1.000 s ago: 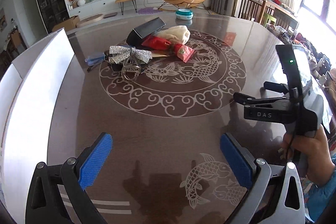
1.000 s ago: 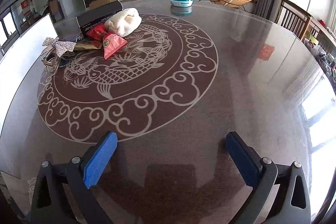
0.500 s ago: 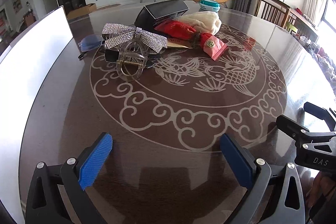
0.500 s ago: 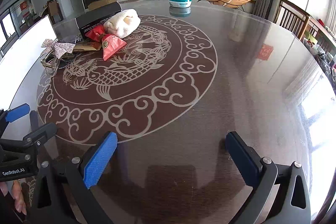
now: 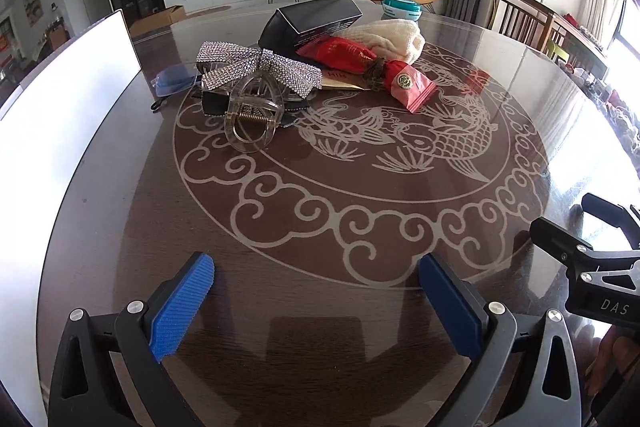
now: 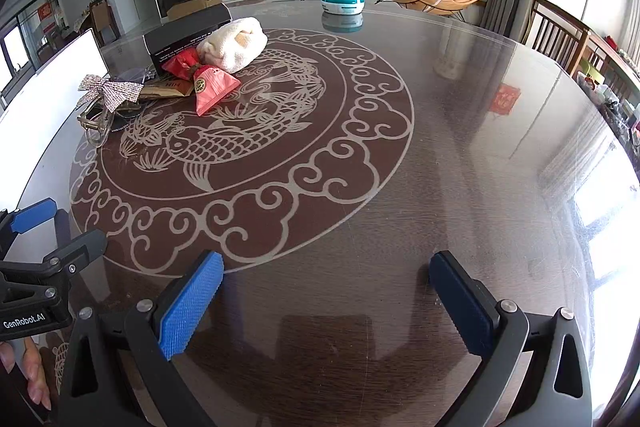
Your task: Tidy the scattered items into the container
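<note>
Jaws wide, both grippers (image 5: 316, 301) (image 6: 326, 301) low over table (image 5: 360, 227)

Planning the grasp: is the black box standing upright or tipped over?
Tipped: the black box leans at a slant, one end raised, its printed underside showing above the red pouch.

Your dark wood table (image 5: 320, 307) is glossy under glass. At eleven o'clock, a sparkly rhinestone bow (image 5: 256, 69) tops a clear plastic hair clip (image 5: 252, 123). At twelve, a fluffy cream cloth (image 5: 394, 35) and a shiny red packet (image 5: 412, 87). Your finger pads (image 5: 182, 307) are ribbed blue rubber.
</note>
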